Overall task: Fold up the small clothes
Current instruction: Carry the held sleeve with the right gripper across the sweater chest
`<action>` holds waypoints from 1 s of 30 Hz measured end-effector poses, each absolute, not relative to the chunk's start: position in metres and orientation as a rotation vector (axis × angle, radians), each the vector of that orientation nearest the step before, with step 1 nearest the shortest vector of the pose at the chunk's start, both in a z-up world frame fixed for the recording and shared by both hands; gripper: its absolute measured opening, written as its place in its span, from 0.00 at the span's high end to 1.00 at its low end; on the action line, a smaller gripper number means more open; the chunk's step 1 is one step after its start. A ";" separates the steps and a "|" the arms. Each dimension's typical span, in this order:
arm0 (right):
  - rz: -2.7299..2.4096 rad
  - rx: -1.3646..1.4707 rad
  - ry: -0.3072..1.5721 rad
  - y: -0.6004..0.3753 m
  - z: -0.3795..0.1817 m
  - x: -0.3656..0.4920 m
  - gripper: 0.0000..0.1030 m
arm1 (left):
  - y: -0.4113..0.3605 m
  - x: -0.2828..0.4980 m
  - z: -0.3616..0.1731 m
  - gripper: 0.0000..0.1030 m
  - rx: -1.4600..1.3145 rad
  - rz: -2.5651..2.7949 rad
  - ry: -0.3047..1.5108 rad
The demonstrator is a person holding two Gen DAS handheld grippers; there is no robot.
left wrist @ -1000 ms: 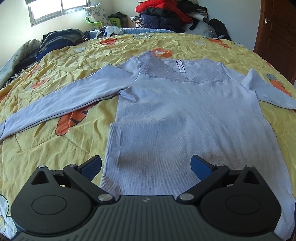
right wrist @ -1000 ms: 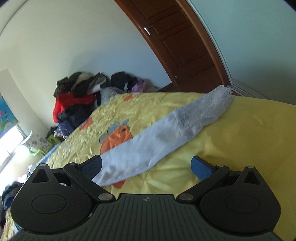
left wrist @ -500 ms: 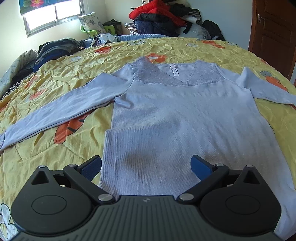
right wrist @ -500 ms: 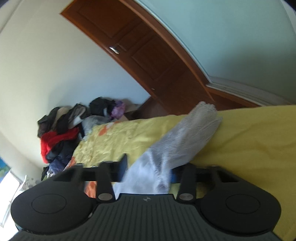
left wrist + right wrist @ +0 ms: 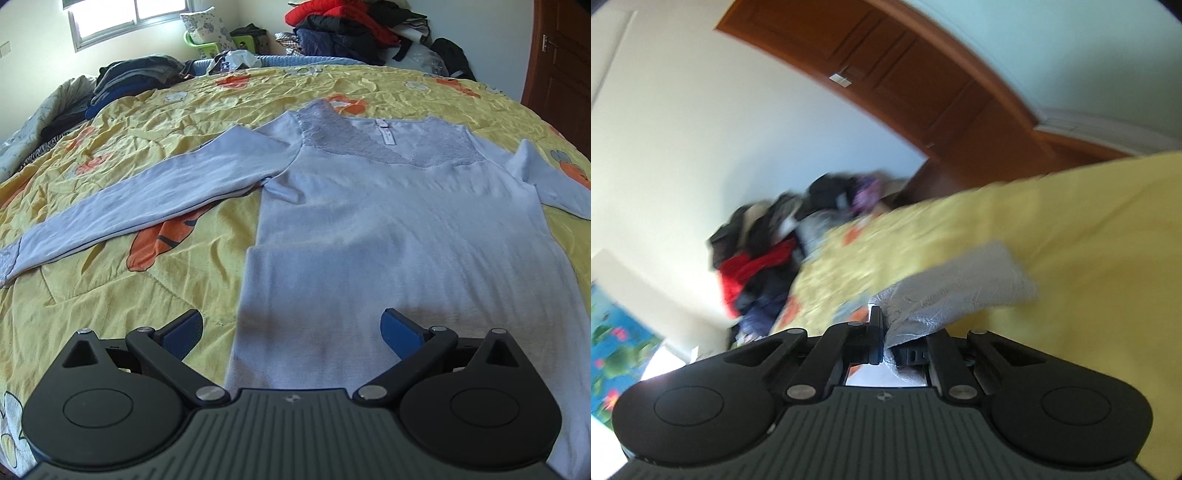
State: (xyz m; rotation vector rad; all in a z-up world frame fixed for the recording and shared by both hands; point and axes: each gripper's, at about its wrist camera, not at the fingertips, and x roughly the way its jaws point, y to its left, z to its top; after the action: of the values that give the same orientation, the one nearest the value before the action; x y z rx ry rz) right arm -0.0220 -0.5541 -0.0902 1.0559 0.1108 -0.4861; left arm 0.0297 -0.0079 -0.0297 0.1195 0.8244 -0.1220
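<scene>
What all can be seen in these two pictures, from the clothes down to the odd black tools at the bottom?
Sweater: one, pale blue with a lace neckline, spread flat on the bed.
Lace cuff: one, pale grey-white, the end of the sweater's right sleeve, pinched in the right tool.
Bedspread: one, yellow with orange and white prints, covering the bed.
Clothes pile: one, red, dark blue and black, at the far end of the bed.
Folded dark clothes: one stack, far left of the bed.
Window: one, bright, far wall.
Door: one, brown wood.
Left gripper: black with blue pads, open above the sweater's hem.
Right gripper: black, shut on the cuff.
</scene>
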 end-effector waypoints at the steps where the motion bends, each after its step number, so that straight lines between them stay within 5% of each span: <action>1: -0.460 1.051 0.118 -0.548 -0.089 -0.016 0.91 | -0.007 0.030 -0.030 0.00 0.116 -0.119 0.828; 30: 0.040 1.088 0.425 -0.344 -0.083 0.133 0.91 | 0.025 0.047 -0.037 0.00 0.088 -0.039 0.822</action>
State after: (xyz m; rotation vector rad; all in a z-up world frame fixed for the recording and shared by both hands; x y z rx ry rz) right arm 0.1331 -0.3436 -0.0828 1.0880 0.4246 0.0404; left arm 0.0471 0.0251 -0.0371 0.0876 0.8221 -0.0387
